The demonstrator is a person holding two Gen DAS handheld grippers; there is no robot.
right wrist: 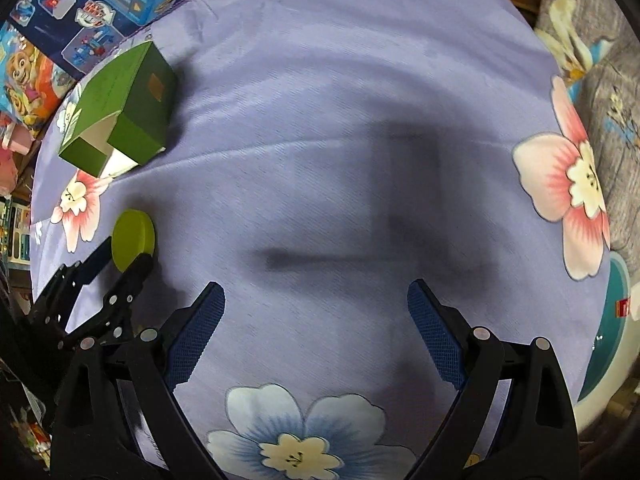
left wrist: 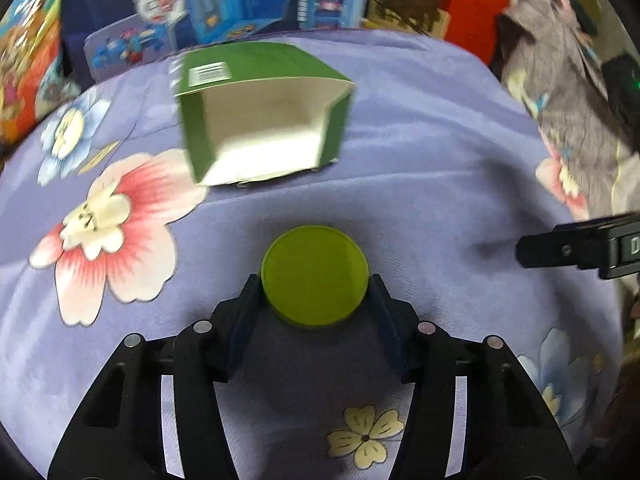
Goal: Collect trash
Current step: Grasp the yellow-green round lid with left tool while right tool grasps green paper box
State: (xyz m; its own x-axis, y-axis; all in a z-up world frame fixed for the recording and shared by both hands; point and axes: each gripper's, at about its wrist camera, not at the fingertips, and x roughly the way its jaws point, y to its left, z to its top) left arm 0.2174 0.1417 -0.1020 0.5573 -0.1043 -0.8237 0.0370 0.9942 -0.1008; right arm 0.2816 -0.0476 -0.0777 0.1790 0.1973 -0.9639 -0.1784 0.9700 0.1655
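A round lime-green lid sits between the fingers of my left gripper, which is shut on its sides. In the right wrist view the lid is at the left, held by the left gripper above the purple flowered cloth. A green cardboard box with a white inside lies open on its side beyond the lid; it also shows in the right wrist view. My right gripper is open and empty over the cloth. Its tip shows at the right of the left wrist view.
Colourful toy boxes stand behind the cloth's far edge. A red box is at the back right. A grey flowered cloth lies to the right. A white and teal bowl sits at the right edge.
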